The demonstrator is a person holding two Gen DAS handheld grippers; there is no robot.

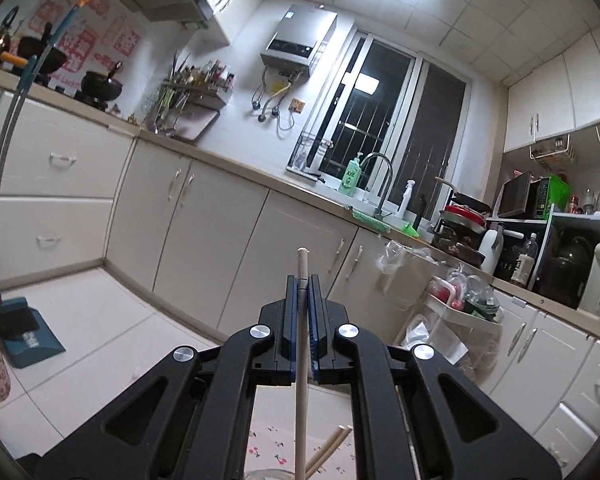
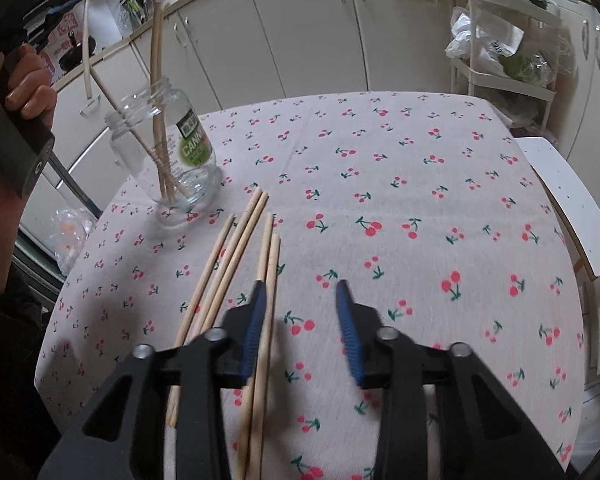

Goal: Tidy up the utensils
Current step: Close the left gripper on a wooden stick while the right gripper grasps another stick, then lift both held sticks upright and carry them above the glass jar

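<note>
My left gripper (image 1: 303, 280) is shut on a wooden chopstick (image 1: 302, 320) and holds it upright. In the right wrist view that chopstick (image 2: 86, 52) hangs above a clear glass jar (image 2: 168, 152) at the table's far left. The jar holds three chopsticks (image 2: 156, 80). Several more chopsticks (image 2: 236, 256) lie flat on the cherry-print tablecloth (image 2: 420, 200). My right gripper (image 2: 302, 288) is open and empty just above the cloth, its left finger over the rightmost pair of loose chopsticks (image 2: 270, 264).
A white chair (image 2: 572, 208) stands at the table's right edge. A white trolley (image 2: 500, 56) with bags stands beyond the far edge. Cabinets (image 1: 220, 220) and a counter run behind. A dustpan (image 1: 24, 332) sits on the floor at left.
</note>
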